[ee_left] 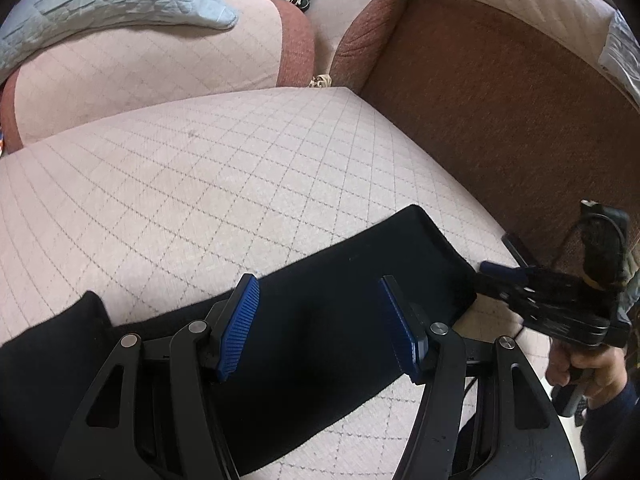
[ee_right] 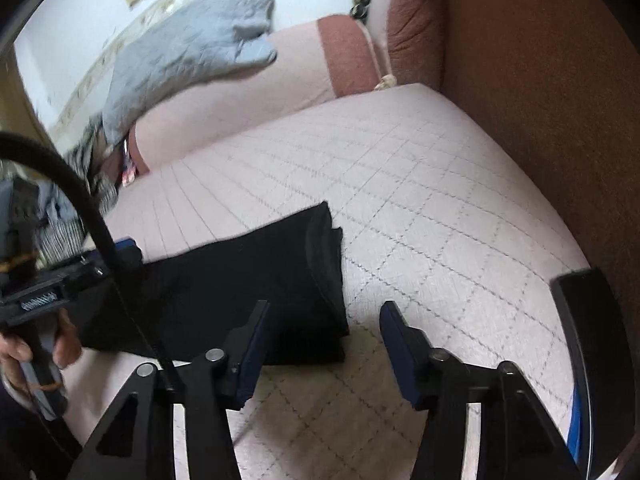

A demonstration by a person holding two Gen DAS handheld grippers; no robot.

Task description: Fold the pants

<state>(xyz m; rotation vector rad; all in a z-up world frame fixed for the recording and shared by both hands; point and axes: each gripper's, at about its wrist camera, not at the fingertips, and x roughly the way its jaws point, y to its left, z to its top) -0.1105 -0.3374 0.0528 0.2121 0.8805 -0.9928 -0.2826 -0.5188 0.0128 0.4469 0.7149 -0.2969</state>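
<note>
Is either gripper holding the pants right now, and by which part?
Nothing is held. The left gripper stands open above the pants; the right gripper is open beside their edge.

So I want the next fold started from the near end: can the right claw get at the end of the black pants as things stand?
Probably yes. The right claw is open, empty, just beside the pants end on the sofa seat, with nothing between them.

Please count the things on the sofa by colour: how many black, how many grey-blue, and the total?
Black: 1, the folded pants on the seat cushion.
Grey-blue: 1, the quilted blanket on the far cushion.
Total: 2.
</note>
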